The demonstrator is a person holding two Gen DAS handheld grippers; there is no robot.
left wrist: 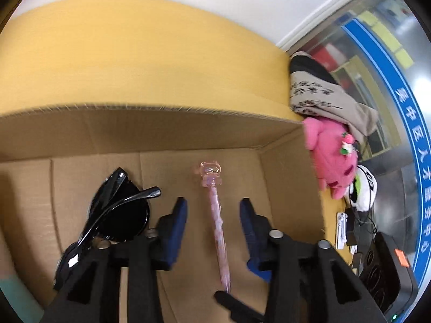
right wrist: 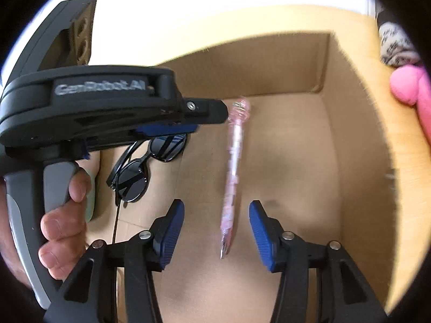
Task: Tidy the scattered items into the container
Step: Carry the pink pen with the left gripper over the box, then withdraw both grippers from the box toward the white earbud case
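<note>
Pen [left wrist: 215, 215] looks light, slick plastic lying mid-frame in the box [left wrist: 161, 132], grab mid-barrel; both claws [left wrist: 212, 212] [right wrist: 216, 215] open, empty.

A yellow tabletop [left wrist: 134, 53] carries the open cardboard box [left wrist: 161, 132] and a pink plush toy [left wrist: 331, 156].

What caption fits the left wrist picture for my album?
Open left gripper over a pink pen and black sunglasses lying in a cardboard box.
</note>
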